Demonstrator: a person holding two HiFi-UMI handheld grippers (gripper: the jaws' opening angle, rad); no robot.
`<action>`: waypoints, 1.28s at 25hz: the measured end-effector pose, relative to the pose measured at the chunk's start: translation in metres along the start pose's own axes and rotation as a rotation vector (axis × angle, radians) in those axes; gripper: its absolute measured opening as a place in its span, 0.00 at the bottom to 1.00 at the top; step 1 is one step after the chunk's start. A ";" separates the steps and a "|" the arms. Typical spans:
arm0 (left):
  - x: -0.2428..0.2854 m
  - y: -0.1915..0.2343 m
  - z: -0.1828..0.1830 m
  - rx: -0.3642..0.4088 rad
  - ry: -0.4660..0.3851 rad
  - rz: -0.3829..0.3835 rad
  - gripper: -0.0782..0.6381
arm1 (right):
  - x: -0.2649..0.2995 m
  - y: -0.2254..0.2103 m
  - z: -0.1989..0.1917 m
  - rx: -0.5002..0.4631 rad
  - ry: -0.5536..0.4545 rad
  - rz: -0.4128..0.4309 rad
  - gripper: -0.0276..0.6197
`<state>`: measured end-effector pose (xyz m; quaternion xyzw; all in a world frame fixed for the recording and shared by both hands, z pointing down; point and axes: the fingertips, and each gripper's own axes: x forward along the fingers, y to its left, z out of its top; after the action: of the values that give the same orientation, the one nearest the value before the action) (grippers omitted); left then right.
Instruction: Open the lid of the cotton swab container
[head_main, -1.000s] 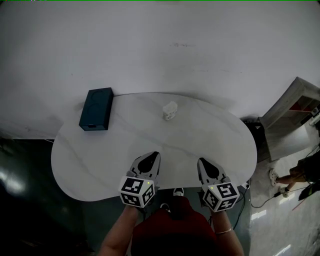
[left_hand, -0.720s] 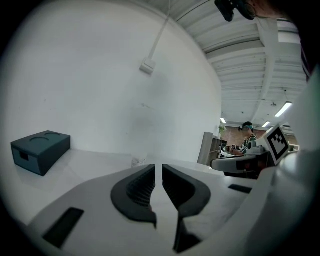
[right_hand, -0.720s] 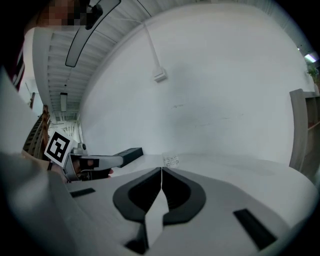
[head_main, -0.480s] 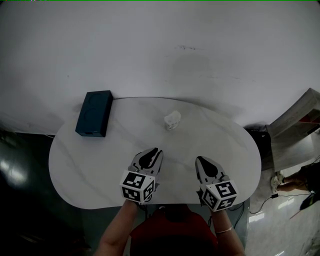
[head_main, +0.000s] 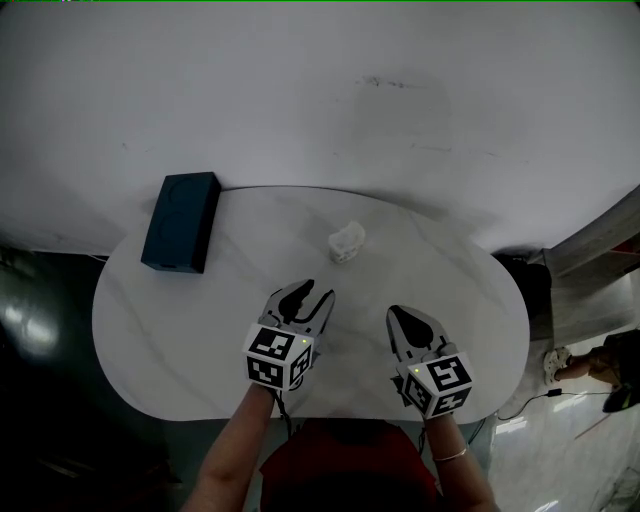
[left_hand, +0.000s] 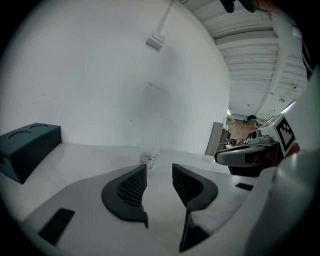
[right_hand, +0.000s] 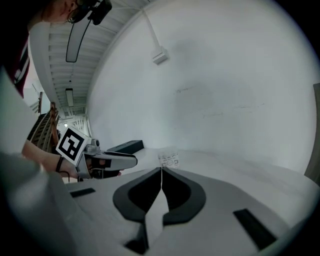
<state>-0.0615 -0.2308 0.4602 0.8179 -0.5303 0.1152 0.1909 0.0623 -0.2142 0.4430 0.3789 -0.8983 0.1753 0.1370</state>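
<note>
Container: we see the small clear cotton swab container (head_main: 347, 241) standing on the white table (head_main: 180, 330), toward the far edge. It is too small for us to make out its lid.
Left gripper: we hold the left gripper (head_main: 310, 292) over the near part of the table, pointing toward the container. Its jaws have just been opening and now stand partly apart, with only bare tabletop between the ribbed pads. In the left gripper view, the container shows well ahead, just past the left jaw's tip.
Right gripper: the right gripper (head_main: 400, 313) sits beside the left one. Its jaws are pressed tip to tip and hold nothing. In the right gripper view, the container stands ahead, nearly in line with the seam.
Contact: we touch the container with neither gripper.
Dark box: a dark teal box (head_main: 181, 222) lies at the table's far left edge, well apart from the container.
</note>
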 end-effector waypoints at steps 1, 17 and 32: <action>0.004 0.003 0.001 -0.001 0.002 0.003 0.33 | 0.003 -0.002 0.001 -0.002 0.004 0.003 0.07; 0.066 0.026 -0.001 0.049 0.047 0.008 0.44 | 0.038 -0.028 -0.005 0.004 0.059 0.025 0.07; 0.099 0.030 -0.009 0.112 0.109 0.015 0.45 | 0.052 -0.046 -0.020 0.034 0.105 0.035 0.07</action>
<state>-0.0477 -0.3194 0.5125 0.8158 -0.5180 0.1907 0.1725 0.0630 -0.2689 0.4901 0.3555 -0.8933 0.2127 0.1744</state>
